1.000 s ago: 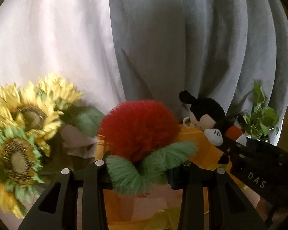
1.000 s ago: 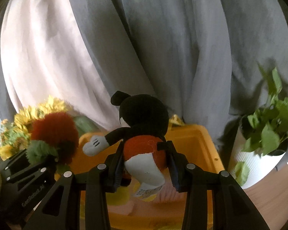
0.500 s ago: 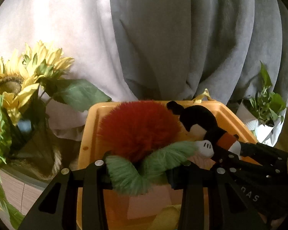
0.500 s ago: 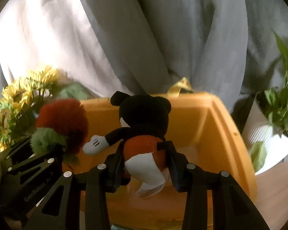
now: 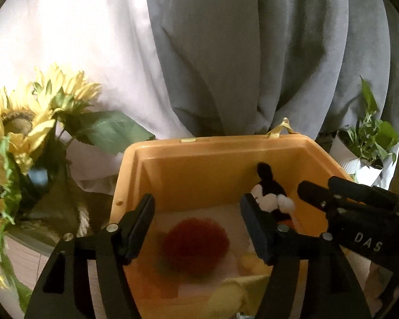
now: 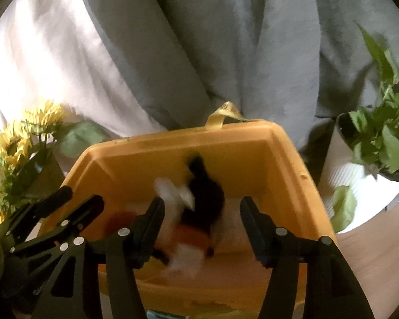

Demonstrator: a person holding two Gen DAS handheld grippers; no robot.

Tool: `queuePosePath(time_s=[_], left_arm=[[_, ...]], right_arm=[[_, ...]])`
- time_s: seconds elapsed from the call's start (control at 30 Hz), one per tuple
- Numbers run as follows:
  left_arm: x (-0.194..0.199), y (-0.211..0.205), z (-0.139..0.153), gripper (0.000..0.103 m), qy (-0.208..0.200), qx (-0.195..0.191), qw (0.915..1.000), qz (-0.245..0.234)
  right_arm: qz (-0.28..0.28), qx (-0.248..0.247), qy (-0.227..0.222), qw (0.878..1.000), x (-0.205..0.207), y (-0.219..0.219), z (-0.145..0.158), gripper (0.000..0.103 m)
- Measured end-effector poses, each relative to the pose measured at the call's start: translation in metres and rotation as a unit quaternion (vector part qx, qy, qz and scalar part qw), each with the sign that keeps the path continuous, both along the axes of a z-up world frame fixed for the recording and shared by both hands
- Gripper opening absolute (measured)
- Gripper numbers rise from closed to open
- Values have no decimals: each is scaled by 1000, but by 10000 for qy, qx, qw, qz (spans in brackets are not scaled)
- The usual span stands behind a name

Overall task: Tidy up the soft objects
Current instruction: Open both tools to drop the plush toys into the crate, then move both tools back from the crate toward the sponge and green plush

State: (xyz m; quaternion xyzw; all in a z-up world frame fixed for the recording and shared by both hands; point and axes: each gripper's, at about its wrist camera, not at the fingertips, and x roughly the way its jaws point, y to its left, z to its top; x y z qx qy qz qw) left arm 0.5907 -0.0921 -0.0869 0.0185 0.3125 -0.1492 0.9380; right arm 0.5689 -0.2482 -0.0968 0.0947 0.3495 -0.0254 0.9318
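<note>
Over orange bin [image 5: 212, 143], L gripper [image 5: 196, 223] & R gripper [image 6: 202, 220] both opening, pads off toys: red pompom [image 5: 196, 247] blurred in bin, mouse plush [image 6: 199, 204] blurred btw R jaws.

"DAS" in white on the right gripper [image 5: 316, 194]

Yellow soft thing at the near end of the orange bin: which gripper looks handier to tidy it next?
Probably the left gripper: the yellow soft thing lies just below it in the orange bin. Its jaws are opening, nothing gripped. The right gripper hangs further right.
</note>
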Motion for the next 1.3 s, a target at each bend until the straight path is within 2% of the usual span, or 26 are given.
queuePosePath(time_s=[0.47, 0.93, 1.07, 1.3], left_arm=[[-49, 8, 38, 68, -310, -56, 9995, 57], [-126, 16, 80, 78, -761, 3, 9969, 220], [-148, 18, 88, 79, -880, -18, 9958, 247], [-187, 18, 97, 79, -1016, -5, 9945, 234]], right_arm=[[-166, -197, -433, 9987, -46, 6, 41, 62], [-223, -289, -850, 9957, -116, 14, 80, 62], [-260, -345, -980, 9942, -140, 13, 91, 68], [-367, -365, -1140, 9921, -175, 11, 102, 68]])
